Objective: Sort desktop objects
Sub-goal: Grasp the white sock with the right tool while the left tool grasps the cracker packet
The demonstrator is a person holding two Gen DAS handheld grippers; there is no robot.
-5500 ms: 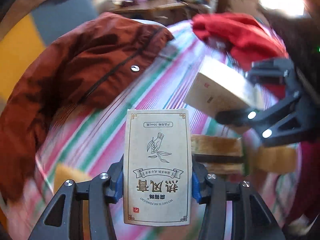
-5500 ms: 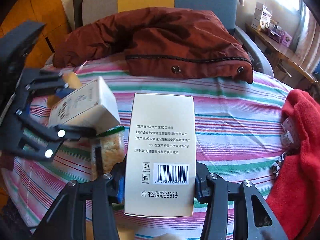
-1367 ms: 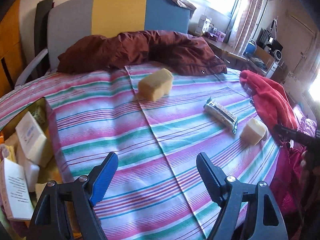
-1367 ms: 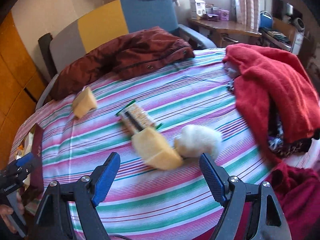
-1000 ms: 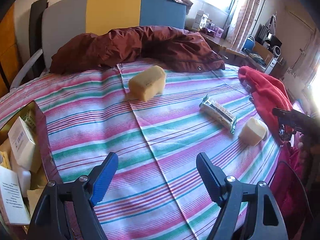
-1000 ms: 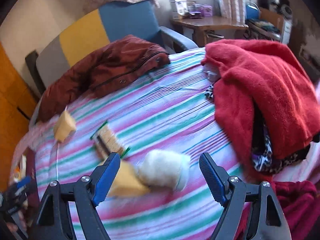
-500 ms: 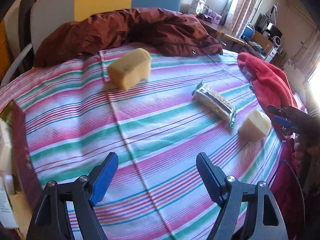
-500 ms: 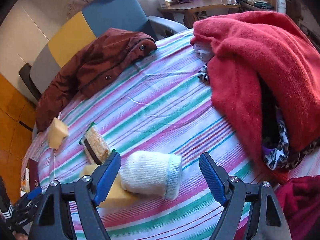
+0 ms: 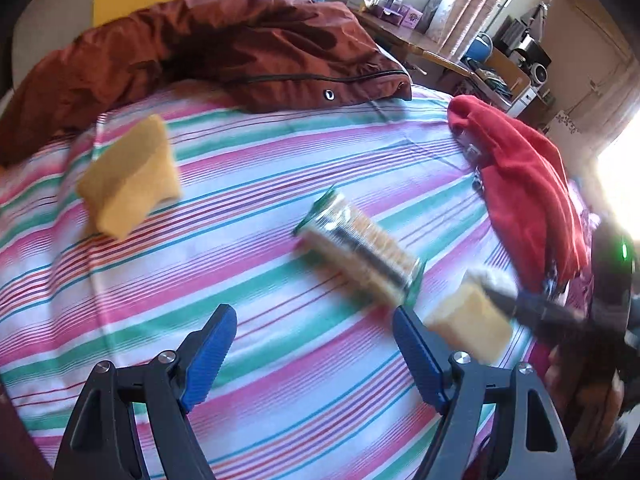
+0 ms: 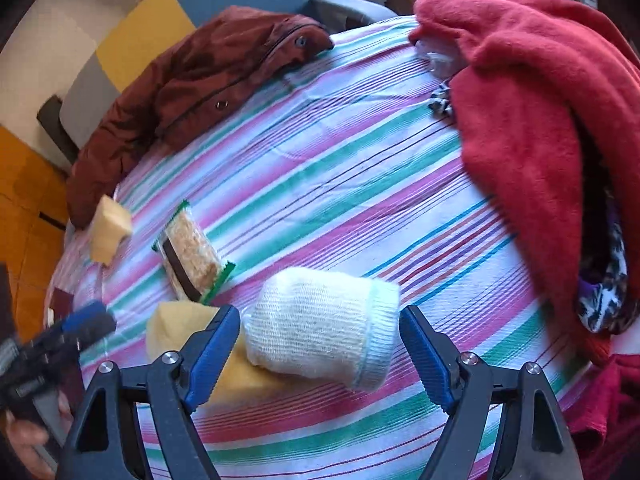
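Note:
On the striped tablecloth lie a cracker packet, a yellow sponge at the left and a second yellow sponge at the right. My left gripper is open and empty, just short of the packet. In the right wrist view a rolled white sock lies between the open jaws of my right gripper, resting partly on a yellow sponge. The packet and the other sponge lie further left. The right gripper also shows in the left wrist view.
A brown jacket lies across the far side of the table. A red fleece with other clothes covers the right side. A multicoloured chair stands behind. The left gripper shows at the lower left of the right wrist view.
Both grippers let go of their cartons earlier and now stand open. The left has moved forward towards the cracker packet. The right has closed in so the white sock lies between its jaws.

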